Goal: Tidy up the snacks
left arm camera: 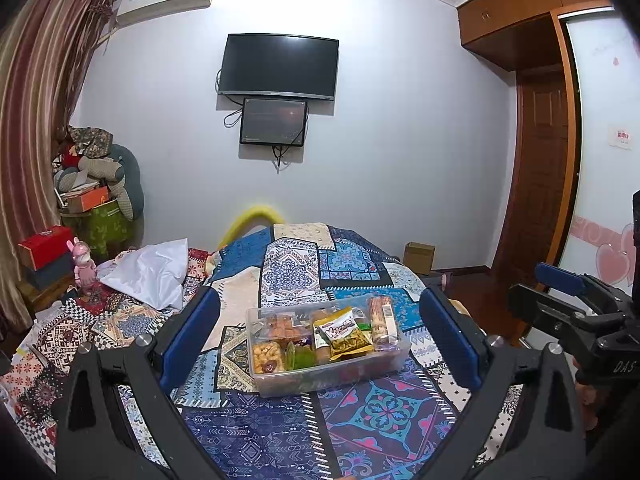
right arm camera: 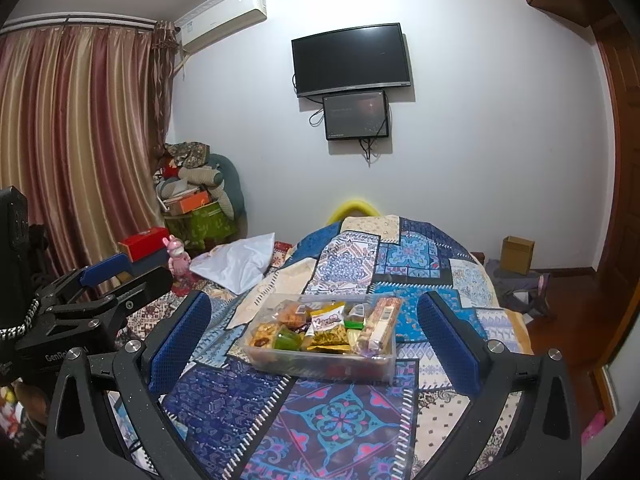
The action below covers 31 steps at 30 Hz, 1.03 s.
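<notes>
A clear plastic box [left arm camera: 280, 384] [right arm camera: 260, 360] full of snack packets stands on the patchwork-covered table. Inside it lie a yellow-green packet [left arm camera: 344, 334] [right arm camera: 328, 330], a long biscuit pack [left arm camera: 382, 320] [right arm camera: 380, 320] and several small wrapped treats. My left gripper [left arm camera: 320, 344] hangs open above the near side of the table, the box between its blue pads and nothing touched. My right gripper [right arm camera: 316, 348] is open too, framing the same box from a little further right. Each gripper shows in the other's view, the right one [left arm camera: 568, 292] and the left one [right arm camera: 108, 276].
The patterned cloth [left arm camera: 360, 412] covers the table to its far edge. A white sheet [left arm camera: 156, 268] and a pink rabbit figure [left arm camera: 83, 266] lie at the left. Boxes and cushions pile in the left corner [right arm camera: 196, 196]. A cardboard box [right arm camera: 518, 254] sits on the floor right.
</notes>
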Tool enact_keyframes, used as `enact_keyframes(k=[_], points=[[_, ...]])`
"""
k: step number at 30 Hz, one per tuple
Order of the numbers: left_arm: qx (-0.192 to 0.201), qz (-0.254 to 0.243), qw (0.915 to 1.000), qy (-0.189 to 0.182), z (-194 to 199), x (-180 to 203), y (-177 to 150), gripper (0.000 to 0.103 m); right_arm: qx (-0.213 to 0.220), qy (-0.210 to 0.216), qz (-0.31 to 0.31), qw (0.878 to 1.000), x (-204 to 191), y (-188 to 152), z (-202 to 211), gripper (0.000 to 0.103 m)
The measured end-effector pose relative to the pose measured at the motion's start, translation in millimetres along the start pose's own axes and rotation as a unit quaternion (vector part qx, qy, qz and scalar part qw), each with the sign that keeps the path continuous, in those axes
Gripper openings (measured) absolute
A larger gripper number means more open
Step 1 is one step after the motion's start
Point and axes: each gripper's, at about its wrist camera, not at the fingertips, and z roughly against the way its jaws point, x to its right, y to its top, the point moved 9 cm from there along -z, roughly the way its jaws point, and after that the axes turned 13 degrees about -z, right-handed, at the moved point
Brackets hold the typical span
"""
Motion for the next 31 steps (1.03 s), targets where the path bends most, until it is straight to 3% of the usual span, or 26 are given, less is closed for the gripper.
enact_keyframes(k=[31], points=[[-0.004, -0.023, 0.9997, -0.012, -3.3, 11.1, -4.1, 0.101, -0.001, -0.009, -0.006, 1.000, 8.2, -0.8, -3.0, 0.103]])
